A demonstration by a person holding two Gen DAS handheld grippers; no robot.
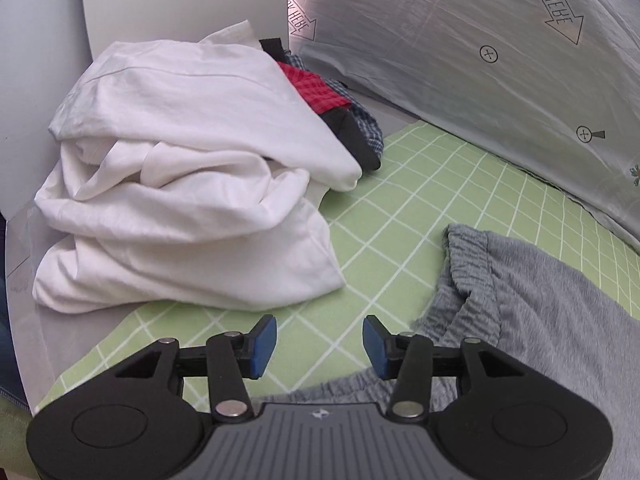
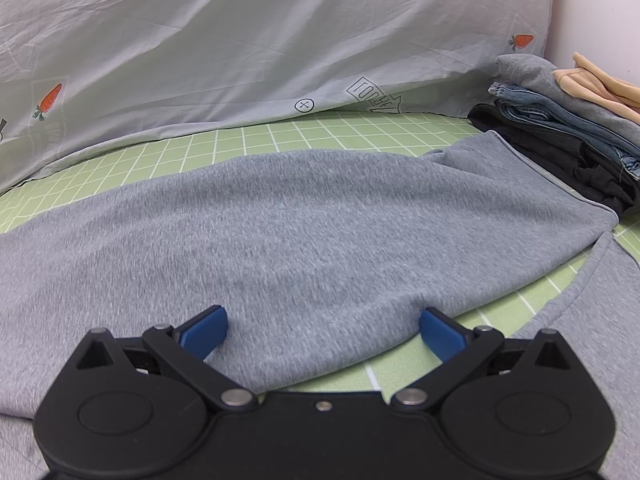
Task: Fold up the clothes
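Grey sweatpants (image 2: pixel 304 232) lie spread flat on the green checked mat (image 2: pixel 256 136). Their elastic waistband (image 1: pixel 468 264) shows at the right of the left wrist view. My left gripper (image 1: pixel 319 344) is open and empty, just above the mat at the waistband's edge. My right gripper (image 2: pixel 322 334) is open wide, low over the near edge of one trouser leg, with cloth lying between its blue pads (image 2: pixel 204 332). The second leg (image 2: pixel 600 320) lies at the right.
A heap of unfolded clothes, white cloth (image 1: pixel 188 184) over red and plaid pieces (image 1: pixel 320 92), sits at the left. A stack of folded clothes (image 2: pixel 568 128) stands at the far right. A printed grey sheet (image 2: pixel 260 40) rises behind the mat.
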